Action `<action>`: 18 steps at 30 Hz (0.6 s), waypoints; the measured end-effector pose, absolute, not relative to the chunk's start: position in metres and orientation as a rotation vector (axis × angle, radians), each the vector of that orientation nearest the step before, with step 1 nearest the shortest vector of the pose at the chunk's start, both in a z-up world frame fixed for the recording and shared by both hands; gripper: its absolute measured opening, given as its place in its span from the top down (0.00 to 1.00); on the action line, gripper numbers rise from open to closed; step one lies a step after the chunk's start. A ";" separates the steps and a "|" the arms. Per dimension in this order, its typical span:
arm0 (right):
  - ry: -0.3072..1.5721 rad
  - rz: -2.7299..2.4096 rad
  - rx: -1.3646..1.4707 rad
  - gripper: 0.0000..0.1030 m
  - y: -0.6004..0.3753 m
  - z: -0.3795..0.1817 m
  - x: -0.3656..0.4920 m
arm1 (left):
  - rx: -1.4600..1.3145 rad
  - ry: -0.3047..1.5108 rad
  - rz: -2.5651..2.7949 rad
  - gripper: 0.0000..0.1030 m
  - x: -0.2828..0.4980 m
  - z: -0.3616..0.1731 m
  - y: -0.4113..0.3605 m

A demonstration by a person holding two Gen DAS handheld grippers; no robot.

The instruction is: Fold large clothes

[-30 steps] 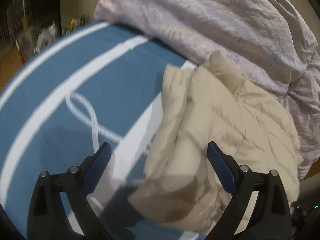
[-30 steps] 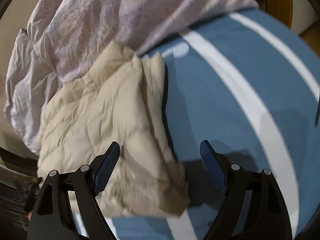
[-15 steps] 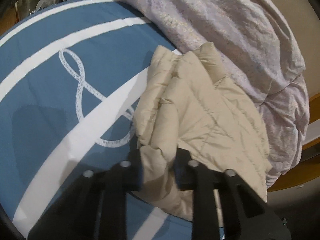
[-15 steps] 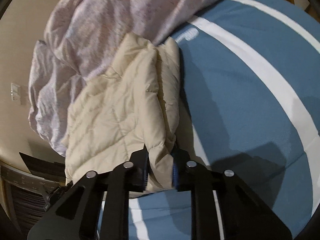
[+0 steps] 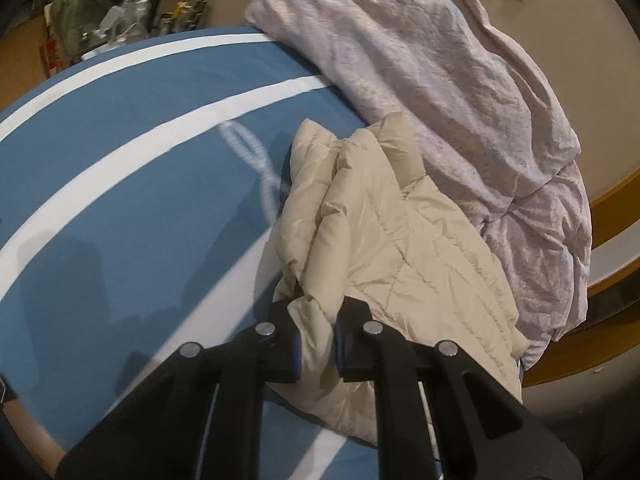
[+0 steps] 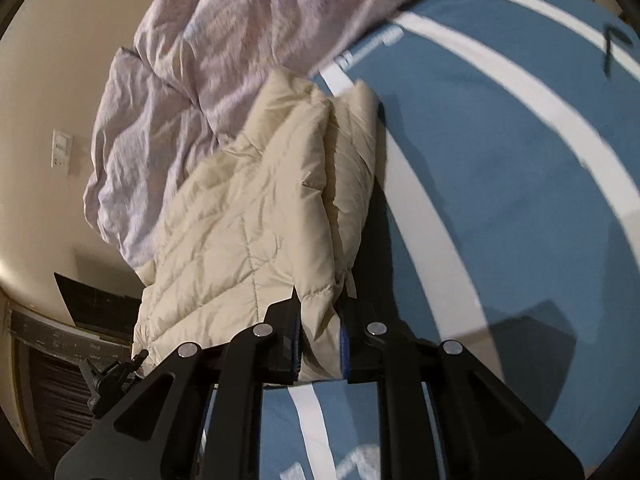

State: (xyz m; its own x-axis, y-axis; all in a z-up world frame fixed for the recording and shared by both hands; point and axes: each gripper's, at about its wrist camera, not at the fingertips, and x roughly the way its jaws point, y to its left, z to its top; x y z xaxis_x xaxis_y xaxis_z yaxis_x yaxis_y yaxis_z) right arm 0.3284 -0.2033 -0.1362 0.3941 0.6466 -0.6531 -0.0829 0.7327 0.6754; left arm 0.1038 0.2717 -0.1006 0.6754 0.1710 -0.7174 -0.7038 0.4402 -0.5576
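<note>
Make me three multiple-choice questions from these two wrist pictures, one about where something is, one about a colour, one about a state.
1. Where does the beige puffer jacket lie?
A. On the blue sheet with white stripes, against the crumpled lilac duvet
B. On the floor
C. On a hanger

2. What colour is the duvet?
A. Dark green
B. Pale lilac
C. Red

3. What state are the two grippers in?
A. Both wide open
B. Only the left is shut
C. Both are shut on the jacket

Answers:
1 A, the jacket rests on the striped sheet with the duvet bunched right behind it.
2 B, its wrinkled fabric shows pale lilac in both views.
3 C, the left gripper and the right gripper each pinch a fold of the jacket's near edge.
</note>
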 end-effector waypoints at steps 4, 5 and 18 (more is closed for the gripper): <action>1.087 0.501 0.570 0.86 -0.203 -0.139 0.301 | -0.975 0.640 0.601 0.89 0.071 -0.107 0.266; 1.088 0.500 0.561 0.86 -0.203 -0.139 0.295 | -0.977 0.644 0.602 0.88 0.064 -0.109 0.265; 1.023 0.370 0.335 0.66 -0.191 -0.108 0.269 | -1.052 0.671 0.631 0.72 0.042 -0.124 0.263</action>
